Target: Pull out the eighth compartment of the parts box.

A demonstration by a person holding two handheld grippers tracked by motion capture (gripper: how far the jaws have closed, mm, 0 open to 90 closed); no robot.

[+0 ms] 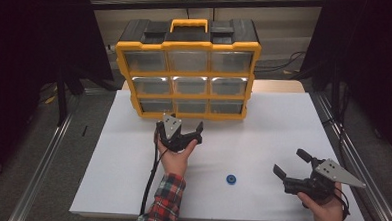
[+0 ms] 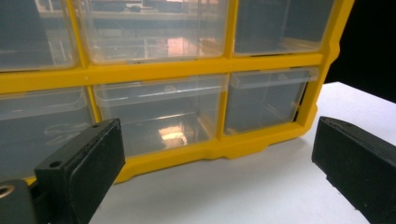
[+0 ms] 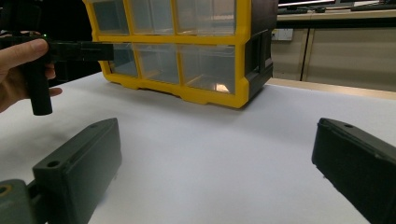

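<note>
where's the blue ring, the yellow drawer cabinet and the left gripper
blue ring [image 1: 231, 179], high view, on its rim, lying on the white table.
yellow drawer cabinet [image 1: 188, 45], high view, on the top bar of its yellow frame.
left gripper [image 1: 182, 126], high view, midway between its open fingers, near the bottom drawers.
</note>
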